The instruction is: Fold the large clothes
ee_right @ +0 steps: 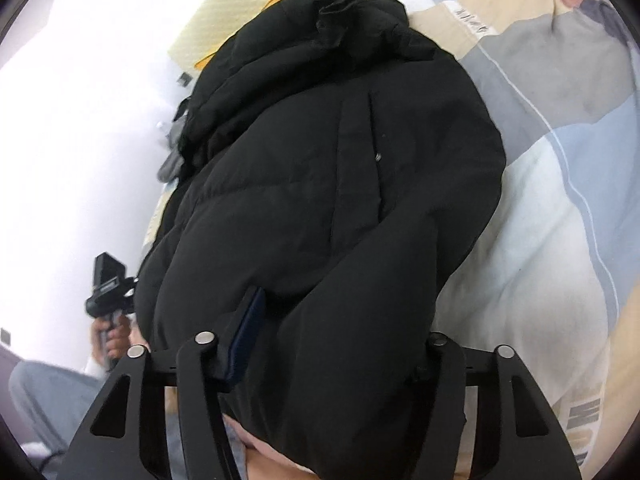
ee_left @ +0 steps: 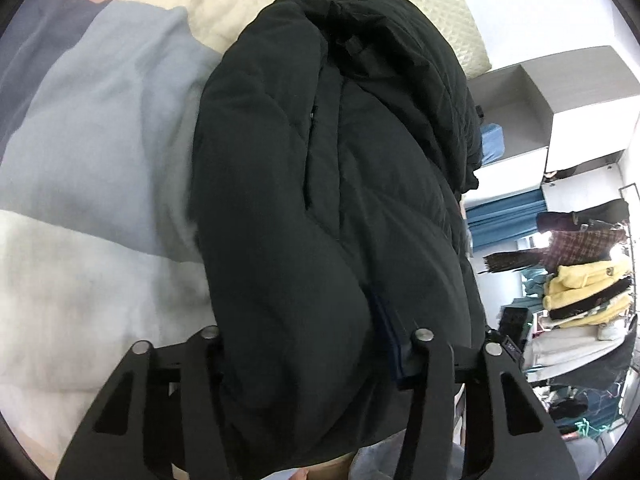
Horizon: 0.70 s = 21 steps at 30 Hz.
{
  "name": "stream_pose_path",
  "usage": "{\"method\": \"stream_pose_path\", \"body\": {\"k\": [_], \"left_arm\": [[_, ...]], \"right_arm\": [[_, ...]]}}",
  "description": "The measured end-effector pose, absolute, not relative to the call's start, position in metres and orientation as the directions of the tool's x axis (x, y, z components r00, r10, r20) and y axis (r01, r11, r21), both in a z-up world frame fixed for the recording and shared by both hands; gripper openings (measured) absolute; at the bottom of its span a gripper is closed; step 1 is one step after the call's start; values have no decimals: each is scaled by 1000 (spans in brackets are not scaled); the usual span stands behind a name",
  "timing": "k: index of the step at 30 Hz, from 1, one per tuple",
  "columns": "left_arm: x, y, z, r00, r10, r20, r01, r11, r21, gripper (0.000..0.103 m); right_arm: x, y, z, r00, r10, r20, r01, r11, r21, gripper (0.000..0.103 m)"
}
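Note:
A bulky black padded jacket [ee_left: 328, 184] lies lengthwise on the bed, its bunched hood end farthest from me. In the left wrist view its near hem fills the gap of my left gripper [ee_left: 304, 340]. One blue-edged finger pad [ee_left: 390, 340] presses into the fabric, and the other finger is buried on the left. The right wrist view shows the same jacket [ee_right: 340, 168] bulging between the fingers of my right gripper [ee_right: 340, 332], a blue pad [ee_right: 248, 328] pushed against it. A hand [ee_right: 112, 332] holds the left gripper's body [ee_right: 108, 280] at the jacket's left side.
The bed is covered by a quilt [ee_left: 100, 140] in grey, cream and pink patches. A cream quilted headboard [ee_left: 440, 12] stands behind the jacket. To the right are a white shelf unit [ee_left: 560, 112] and a rack of hanging clothes [ee_left: 584, 280].

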<state>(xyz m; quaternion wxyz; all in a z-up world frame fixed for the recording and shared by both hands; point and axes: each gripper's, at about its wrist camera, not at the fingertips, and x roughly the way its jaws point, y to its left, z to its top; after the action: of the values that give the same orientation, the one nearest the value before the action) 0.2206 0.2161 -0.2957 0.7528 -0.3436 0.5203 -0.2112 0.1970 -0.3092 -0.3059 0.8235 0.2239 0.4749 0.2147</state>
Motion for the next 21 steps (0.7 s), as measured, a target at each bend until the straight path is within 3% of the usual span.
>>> {"method": "stream_pose_path", "body": {"k": [5, 8, 12, 15, 21], "left_arm": [[224, 208, -278, 404, -626, -667, -74, 705, -706, 40], [220, 207, -271, 441, -570, -693, -136, 721, -679, 31], [215, 208, -257, 481, -535, -695, -171, 719, -673, 14], [208, 216, -237, 529, -497, -687, -193, 719, -668, 6], [196, 229, -194, 597, -475, -646, -203, 690, -694, 3]], "right_arm": [[204, -302, -301, 486, 514, -707, -82, 832, 549, 22], [201, -302, -285, 523, 518, -676, -80, 820, 567, 14], [192, -300, -259, 569, 519, -637, -115, 818, 564, 10], [186, -309, -242, 588, 515, -624, -131, 822, 554, 9], [176, -322, -201, 645, 522, -558, -161, 807, 568, 8]]}}
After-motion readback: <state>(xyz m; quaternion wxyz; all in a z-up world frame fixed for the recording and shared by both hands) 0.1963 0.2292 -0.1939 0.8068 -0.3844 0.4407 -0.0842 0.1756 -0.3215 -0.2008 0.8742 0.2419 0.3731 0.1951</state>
